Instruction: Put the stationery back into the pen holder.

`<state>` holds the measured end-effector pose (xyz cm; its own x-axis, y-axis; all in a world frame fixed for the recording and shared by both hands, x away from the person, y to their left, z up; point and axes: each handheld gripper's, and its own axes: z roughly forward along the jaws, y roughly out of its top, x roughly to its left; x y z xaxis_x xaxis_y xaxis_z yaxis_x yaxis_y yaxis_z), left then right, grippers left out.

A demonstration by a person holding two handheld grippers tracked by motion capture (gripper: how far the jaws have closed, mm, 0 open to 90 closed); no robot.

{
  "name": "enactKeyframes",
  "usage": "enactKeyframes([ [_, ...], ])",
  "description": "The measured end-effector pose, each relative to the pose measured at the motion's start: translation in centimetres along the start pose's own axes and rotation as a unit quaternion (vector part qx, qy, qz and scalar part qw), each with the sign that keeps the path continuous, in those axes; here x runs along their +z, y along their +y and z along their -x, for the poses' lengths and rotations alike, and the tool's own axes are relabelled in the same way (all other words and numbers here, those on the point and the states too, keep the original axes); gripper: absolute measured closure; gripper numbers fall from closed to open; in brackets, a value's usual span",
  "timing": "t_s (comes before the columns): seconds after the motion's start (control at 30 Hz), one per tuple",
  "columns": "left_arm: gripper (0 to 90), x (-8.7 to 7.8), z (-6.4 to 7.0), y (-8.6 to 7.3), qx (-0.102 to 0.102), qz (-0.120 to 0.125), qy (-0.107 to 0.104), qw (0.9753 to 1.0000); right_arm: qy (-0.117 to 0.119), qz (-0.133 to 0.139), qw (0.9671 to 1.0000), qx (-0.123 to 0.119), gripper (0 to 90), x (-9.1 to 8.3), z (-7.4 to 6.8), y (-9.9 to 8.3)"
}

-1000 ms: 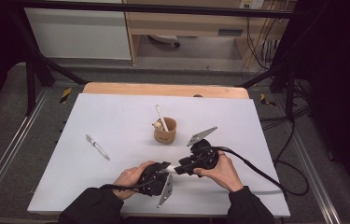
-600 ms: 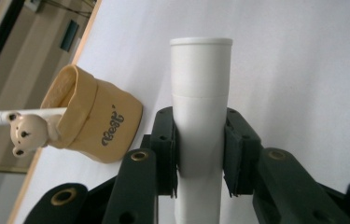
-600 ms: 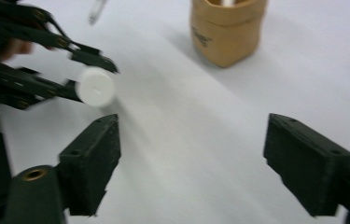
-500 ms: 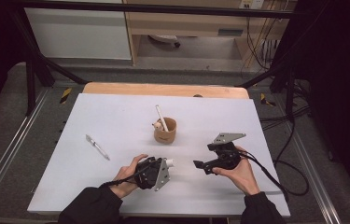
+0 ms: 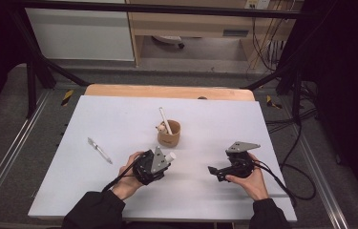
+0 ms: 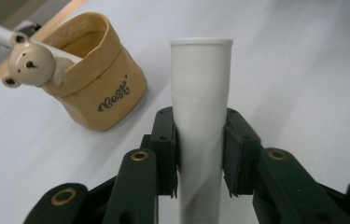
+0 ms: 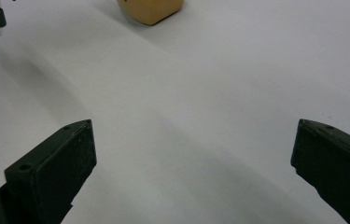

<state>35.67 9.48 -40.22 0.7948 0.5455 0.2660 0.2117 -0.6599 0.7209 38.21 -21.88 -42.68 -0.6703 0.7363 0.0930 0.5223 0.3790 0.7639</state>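
Note:
My left gripper (image 5: 163, 161) (image 6: 200, 135) is shut on a white marker (image 6: 200, 121) (image 5: 170, 156), its capped end pointing toward a tan holder cup (image 5: 169, 133) (image 6: 99, 81) just beyond. The cup bears a small bear figure (image 6: 25, 63) and holds a white pen (image 5: 165, 120) leaning out of it. My right gripper (image 5: 213, 171) (image 7: 193, 163) rests low over the white tabletop, right of the cup, jaws wide apart with nothing between them. The cup's base (image 7: 150, 10) sits at the top edge of the right gripper view.
A clear pen (image 5: 99, 150) lies on the white table sheet (image 5: 119, 119) to the left. Beyond the sheet runs a wooden table edge (image 5: 167, 90). Black cables (image 5: 291, 186) trail off the right side. Metal rails flank the table.
The two grippers, close together a second ago, have parted. The right one moved right and stands open; the left keeps the white marker and has moved up toward the cup.

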Motion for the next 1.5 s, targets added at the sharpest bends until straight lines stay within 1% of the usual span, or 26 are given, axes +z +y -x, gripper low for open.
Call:
enactKeyframes([
  [0.07,68.5,0.0,-0.3,0.1,-0.026,0.002,-0.005,0.9996,-0.005,0.003,1.0,-0.001,0.7,-0.1,0.3,-0.4],
  [0.13,68.5,0.0,-0.7,0.2,-0.051,0.005,-0.01,0.9987,-0.011,0.003,0.9999,-0.005,1.0,-0.3,0.5,-0.8],
  [0.23,68.5,-0.1,-1.1,0.5,-0.078,0.01,-0.015,0.9968,-0.009,0.0,0.9999,0.005,0.7,-0.4,0.7,-1.3],
  [0.27,68.5,-0.1,-1.3,0.6,-0.086,0.011,-0.015,0.9961,-0.009,0.0,1.0,0.003,0.7,-0.4,0.8,-1.4],
  [0.43,68.5,-0.4,-2.0,1.4,-0.118,0.025,-0.02,0.9925,-0.008,-0.003,1.0,0.004,0.7,-0.6,1.1,-1.8],
  [0.5,68.5,-0.4,-2.3,1.8,-0.127,0.029,-0.016,0.9914,-0.007,-0.001,1.0,0.002,0.7,-0.6,1.1,-2.0],
  [0.57,68.5,-0.5,-2.6,2.2,-0.139,0.035,-0.019,0.9895,-0.006,-0.003,1.0,0.001,0.7,-0.7,1.2,-2.2],
  [0.63,68.5,-0.5,-3.0,2.5,-0.148,0.039,-0.019,0.9881,-0.006,-0.003,1.0,0.0,0.7,-0.8,1.2,-2.3],
  [0.67,68.5,-0.5,-3.2,2.7,-0.155,0.04,-0.021,0.9869,-0.005,-0.004,1.0,-0.001,0.7,-0.9,1.2,-2.3],
  [0.7,68.5,-0.5,-3.3,2.9,-0.159,0.042,-0.02,0.9862,-0.005,-0.001,1.0,-0.004,0.7,-0.9,1.2,-2.3],
  [0.73,68.5,-0.5,-3.5,3.1,-0.16,0.043,-0.018,0.986,-0.004,-0.001,1.0,-0.002,0.7,-0.9,1.2,-2.4],
  [0.77,68.5,-0.5,-3.7,3.2,-0.165,0.044,-0.021,0.985,-0.002,0.0,1.0,0.0,0.7,-0.9,1.2,-2.4],
  [0.8,68.5,-0.4,-3.9,3.4,-0.168,0.045,-0.02,0.9845,-0.001,0.0,1.0,0.002,0.7,-1.0,1.2,-2.4],
  [0.83,68.5,-0.4,-4.0,3.5,-0.17,0.046,-0.016,0.9842,-0.001,0.0,1.0,0.001,0.7,-1.0,1.3,-2.4],
  [0.9,68.5,-0.3,-4.4,3.9,-0.177,0.047,-0.016,0.9829,-0.005,0.002,1.0,-0.003,0.7,-1.0,1.3,-2.4],
  [1.03,68.6,-0.1,-4.9,4.6,-0.184,0.051,-0.011,0.9815,-0.002,0.003,1.0,-0.001,0.7,-1.0,1.3,-2.5],
  [1.17,68.6,0.1,-5.5,5.4,-0.19,0.057,-0.005,0.9801,0.0,0.003,1.0,-0.001,0.7,-1.0,1.3,-2.5],
  [1.37,68.6,0.6,-6.2,6.7,-0.193,0.062,0.003,0.9792,-0.001,0.0,1.0,-0.003,0.7,-1.0,1.3,-2.5],
  [1.47,68.6,1.0,-6.5,7.2,-0.198,0.064,0.007,0.978,0.0,0.001,1.0,-0.003,0.7,-1.0,1.3,-2.5],
  [1.5,68.6,1.1,-6.6,7.4,-0.197,0.064,0.011,0.9782,0.0,0.001,1.0,-0.002,0.7,-1.0,1.3,-2.5],
])
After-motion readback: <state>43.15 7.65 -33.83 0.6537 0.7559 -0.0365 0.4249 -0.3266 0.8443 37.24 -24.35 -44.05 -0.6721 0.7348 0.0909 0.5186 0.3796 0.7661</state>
